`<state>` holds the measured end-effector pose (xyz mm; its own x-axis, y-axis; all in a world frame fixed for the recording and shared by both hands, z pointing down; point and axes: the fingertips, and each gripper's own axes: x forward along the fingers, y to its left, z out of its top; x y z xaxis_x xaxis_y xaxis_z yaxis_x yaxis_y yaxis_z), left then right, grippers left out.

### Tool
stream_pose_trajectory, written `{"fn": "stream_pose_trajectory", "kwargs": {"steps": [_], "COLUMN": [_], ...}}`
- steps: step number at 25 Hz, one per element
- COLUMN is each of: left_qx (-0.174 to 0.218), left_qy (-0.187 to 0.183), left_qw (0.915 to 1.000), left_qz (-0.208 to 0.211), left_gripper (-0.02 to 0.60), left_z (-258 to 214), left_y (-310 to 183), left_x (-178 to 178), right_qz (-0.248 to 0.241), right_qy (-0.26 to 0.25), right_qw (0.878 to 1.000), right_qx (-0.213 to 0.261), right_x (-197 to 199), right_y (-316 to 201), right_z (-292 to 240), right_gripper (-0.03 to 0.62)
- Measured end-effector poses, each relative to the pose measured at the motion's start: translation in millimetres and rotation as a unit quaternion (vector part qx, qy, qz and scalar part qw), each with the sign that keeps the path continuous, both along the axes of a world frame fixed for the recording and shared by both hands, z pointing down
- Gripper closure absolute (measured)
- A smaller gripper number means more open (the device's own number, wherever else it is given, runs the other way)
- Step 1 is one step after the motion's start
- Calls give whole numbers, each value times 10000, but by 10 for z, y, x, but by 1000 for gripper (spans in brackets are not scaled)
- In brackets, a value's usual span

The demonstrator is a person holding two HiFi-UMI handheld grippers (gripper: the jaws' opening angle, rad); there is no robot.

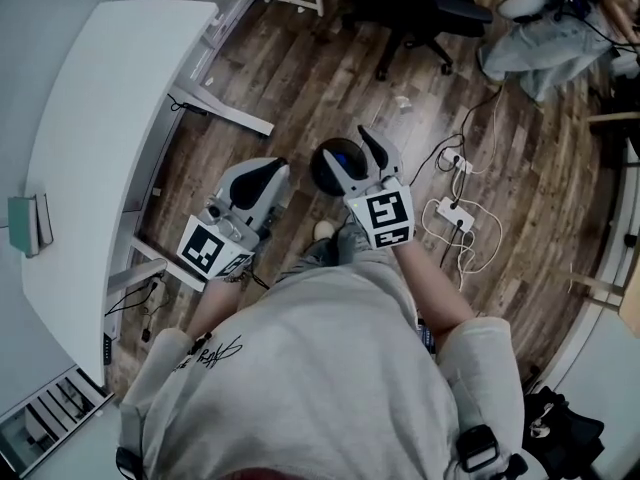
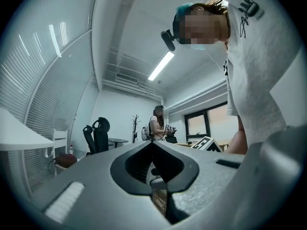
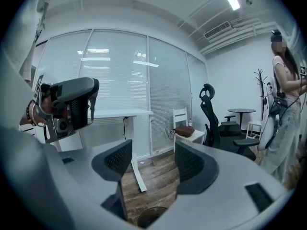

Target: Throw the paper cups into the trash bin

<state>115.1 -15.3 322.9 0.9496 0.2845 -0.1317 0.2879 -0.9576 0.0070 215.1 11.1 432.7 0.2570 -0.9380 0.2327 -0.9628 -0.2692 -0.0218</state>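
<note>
The trash bin (image 1: 326,171) is a round black bin on the wooden floor in front of my feet. Its rim (image 3: 152,218) shows at the bottom of the right gripper view. My right gripper (image 1: 350,148) hangs over the bin, open, with nothing between its fingers (image 3: 153,159). My left gripper (image 1: 266,170) is held to the bin's left, and its jaws meet at the tips (image 2: 152,143) with nothing in them. I see no paper cup in either gripper, and I cannot make out the inside of the bin.
A white curved desk (image 1: 90,148) stands at the left with books (image 1: 30,224) on it. A small pale object (image 1: 402,101) lies on the floor beyond the bin. A power strip and cables (image 1: 455,213) lie at the right. A black office chair (image 1: 415,8) and another person (image 3: 283,104) are farther off.
</note>
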Motion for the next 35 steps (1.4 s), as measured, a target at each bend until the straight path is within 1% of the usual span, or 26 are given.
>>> {"fn": "stream_pose_trajectory", "kwargs": {"steps": [4,10,18,26,28,30,35], "left_qx": [37,126,221,272,300,314,375], "left_qy": [20,103,317,402,403,418,483], "left_qw": [9999,9998,9992,9988,9987,9986,9981], "left_qz": [-130,-148,-129,-31,10,33,80], "left_gripper": [577,577,577,578,577,578,577], "left_z": [-83,-183,-366,-484,-501,-529,-613], "left_y": [-68,-88,-83,-54,-10,22,79], "left_x": [-48,-78,-78,-119,-126,-119,-122], "right_qz": [-71,-50,-82,-218,-278,-338,-457], "right_qy": [-15,91,236,429,468,495,536], "right_qw": [9996,9982,9948,9906,9899,9891,9856], "right_qx": [261,586,983,1277,1312,1342,1540], "right_x": [-35,-47,-121,-262,-317,-371,-497], "right_y": [2,46,117,136,167,204,273], "right_z": [-284,-567,-944,-1284,-1345,-1426,-1628], "right_gripper": [313,314,315,315,326,350,392]}}
